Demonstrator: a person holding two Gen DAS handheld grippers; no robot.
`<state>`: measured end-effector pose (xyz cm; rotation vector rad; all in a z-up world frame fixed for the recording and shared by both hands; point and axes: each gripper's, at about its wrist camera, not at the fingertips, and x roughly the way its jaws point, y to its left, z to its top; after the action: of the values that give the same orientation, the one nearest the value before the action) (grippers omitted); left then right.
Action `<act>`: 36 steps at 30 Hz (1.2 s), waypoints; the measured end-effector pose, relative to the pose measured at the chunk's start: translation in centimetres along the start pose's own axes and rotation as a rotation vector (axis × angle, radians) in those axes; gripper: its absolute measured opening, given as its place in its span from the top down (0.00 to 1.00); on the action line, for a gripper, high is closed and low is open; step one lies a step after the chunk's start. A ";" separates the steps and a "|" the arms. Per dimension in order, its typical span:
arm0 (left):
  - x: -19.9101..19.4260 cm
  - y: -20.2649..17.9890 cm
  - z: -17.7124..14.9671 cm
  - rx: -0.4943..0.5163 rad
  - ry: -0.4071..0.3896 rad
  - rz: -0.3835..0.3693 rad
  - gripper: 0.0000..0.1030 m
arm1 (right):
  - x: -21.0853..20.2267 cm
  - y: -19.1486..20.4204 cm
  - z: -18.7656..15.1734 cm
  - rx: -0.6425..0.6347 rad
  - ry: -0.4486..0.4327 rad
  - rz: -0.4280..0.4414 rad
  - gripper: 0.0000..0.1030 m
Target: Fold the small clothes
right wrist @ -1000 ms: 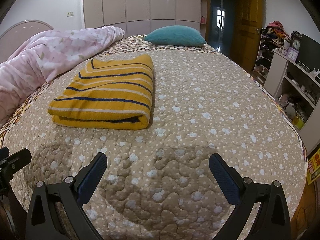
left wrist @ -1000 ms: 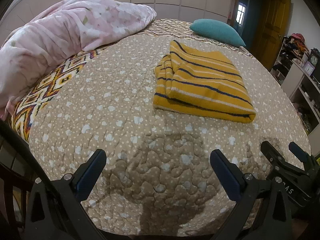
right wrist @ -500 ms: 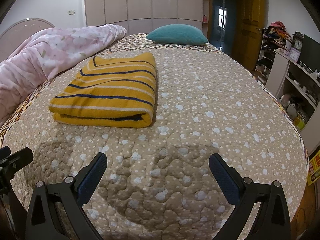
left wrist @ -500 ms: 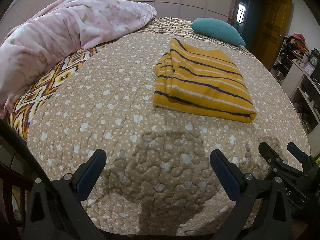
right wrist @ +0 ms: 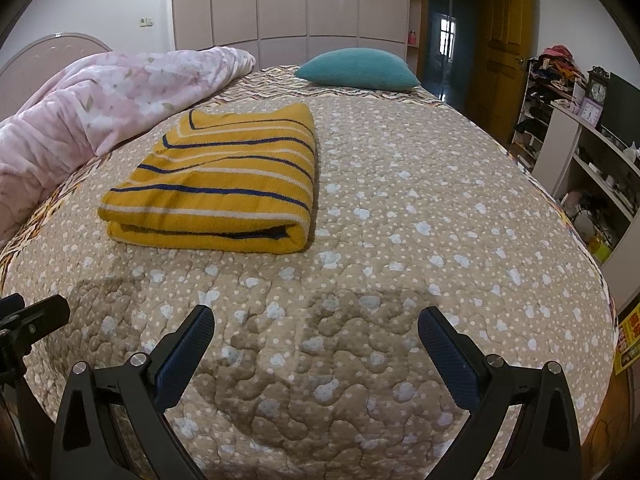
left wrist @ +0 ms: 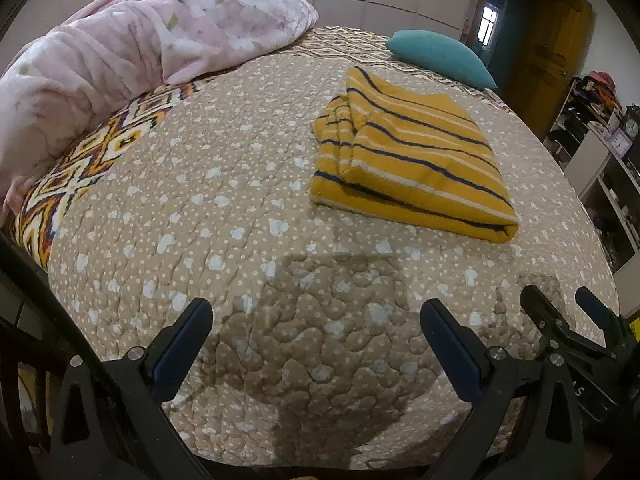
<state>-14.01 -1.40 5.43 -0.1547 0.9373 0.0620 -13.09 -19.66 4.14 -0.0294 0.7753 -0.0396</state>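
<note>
Ahead of both pairs of fingers, a folded yellow garment point(left wrist: 408, 168) with navy and white stripes lies flat on a tan dotted quilt point(left wrist: 240, 208), well clear of either tool. Seen along the left gripper point(left wrist: 316, 344), it sits beyond and to the right of the fingertips; seen along the right gripper point(right wrist: 316, 344), the same garment point(right wrist: 216, 184) lies beyond and to the left, its rolled fold edge turned toward the camera. Both grippers hang spread wide over the near part of the quilt point(right wrist: 420, 208), their blue-padded fingers point(left wrist: 182, 350) released and grasping nothing. The right tool's black fingers point(left wrist: 560, 332) also poke into the left view past its right finger, while a black tip of the left tool point(right wrist: 36, 316) shows at the left edge of the right view. Beyond the garment, a teal pillow point(right wrist: 356, 69) rests near the far end of the bed, and a rumpled pink floral comforter point(left wrist: 120, 64) is heaped out past the left fingers, cut off by the frame. Shelves point(right wrist: 600, 160) to the right hold small items too distorted to make out. Dark shadows fall on the quilt between the fingers.
</note>
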 end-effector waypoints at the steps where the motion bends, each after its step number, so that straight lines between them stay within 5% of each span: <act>1: 0.0 0.1 0.0 -0.002 -0.001 0.001 0.00 | 0.0 0.0 0.0 0.000 -0.001 0.000 0.00; 36: 0.5 0.3 -0.4 -0.008 0.013 0.000 0.00 | 0.2 0.0 -0.5 -0.009 -0.005 0.012 0.00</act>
<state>-14.05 -1.16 4.75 -0.1625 0.9497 0.0653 -13.25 -19.64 3.66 -0.0339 0.7709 -0.0245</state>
